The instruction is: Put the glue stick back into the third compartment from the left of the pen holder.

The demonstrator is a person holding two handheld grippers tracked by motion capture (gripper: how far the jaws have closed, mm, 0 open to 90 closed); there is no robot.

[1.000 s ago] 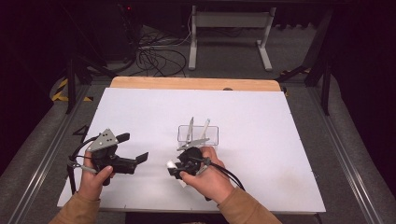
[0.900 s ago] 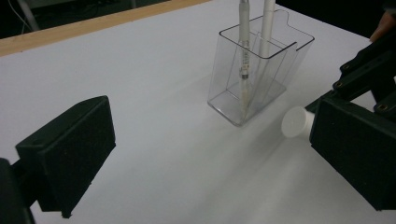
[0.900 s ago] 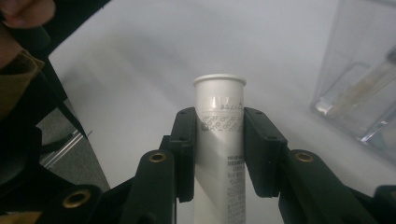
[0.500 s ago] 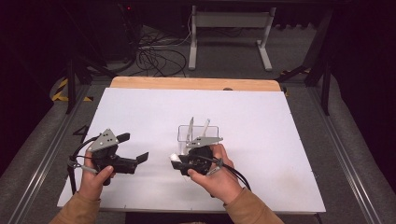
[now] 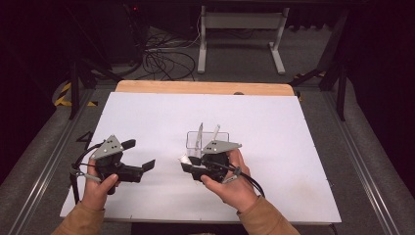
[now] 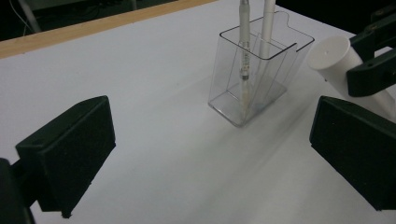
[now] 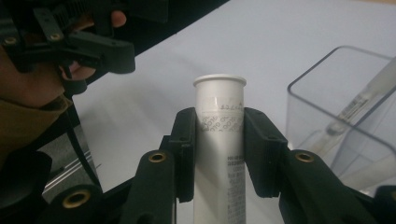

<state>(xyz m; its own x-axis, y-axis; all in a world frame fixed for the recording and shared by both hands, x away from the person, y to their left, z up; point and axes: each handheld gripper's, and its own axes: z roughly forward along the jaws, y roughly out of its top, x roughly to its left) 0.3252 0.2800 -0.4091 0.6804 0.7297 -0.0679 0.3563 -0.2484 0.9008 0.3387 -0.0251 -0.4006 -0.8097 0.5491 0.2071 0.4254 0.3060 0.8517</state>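
Tube (image 7: 219, 154), white and capped, is clamped between the pads of the right tool (image 7: 219, 154), its cap end standing clear beyond the jaws. In the high view the right tool (image 5: 192, 165) is held just above the bench (image 5: 293, 147), beside a clear holder (image 5: 208, 143) in which two pens (image 5: 199, 136) already stand. The step in hand is judged to be the carry of the tube toward the holder. The left tool (image 5: 139, 157) is held well apart to the left, jaws wide and empty. Next, the tube probably has to be tipped upright, brought over the open rim (image 6: 280, 32) and lowered beside the pens before the grip is released; a knock against the light holder could tip it.
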